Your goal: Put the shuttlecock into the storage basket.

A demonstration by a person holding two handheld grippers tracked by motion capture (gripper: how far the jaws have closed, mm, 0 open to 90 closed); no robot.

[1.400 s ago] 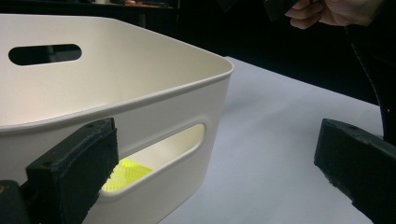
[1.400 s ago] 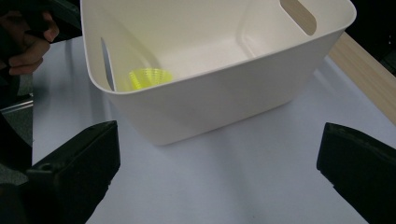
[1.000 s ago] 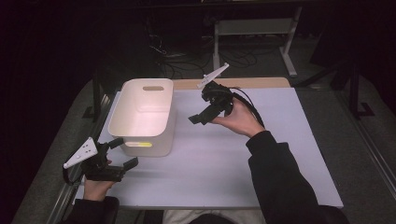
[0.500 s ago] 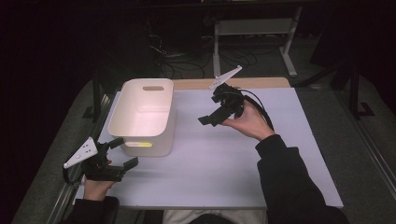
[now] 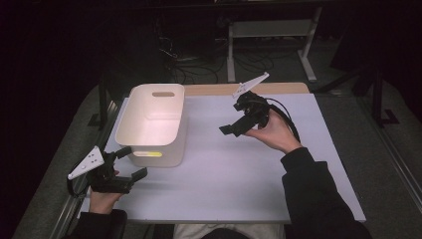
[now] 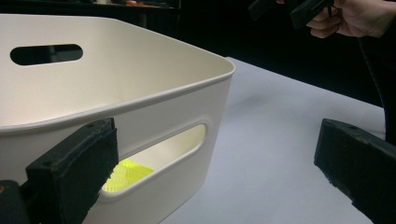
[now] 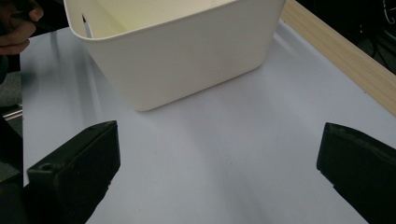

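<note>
A white plastic bin (image 5: 157,124) with handle slots stands at the left of the white mat (image 5: 224,174). Something yellow (image 6: 126,173) lies inside it and shows through the near slot. My left gripper (image 5: 133,162) rests near the mat's front left corner, just in front of the bin. Its jaws are open with nothing between them, and in the left gripper view (image 6: 215,177) they frame the bin's near corner. My right gripper (image 5: 238,122) is held above the mat to the right of the bin, open and empty. In the right gripper view (image 7: 219,172) it points at the bin (image 7: 177,51).
A wooden table edge (image 5: 214,89) runs along the far side of the mat. Beyond it are a white stand's legs (image 5: 268,30) and cables on a dark floor. A cable (image 5: 286,117) loops from the right gripper over the hand.
The right hand has carried its open gripper to the right, farther from the bin. The left gripper and the bin have stayed put.
</note>
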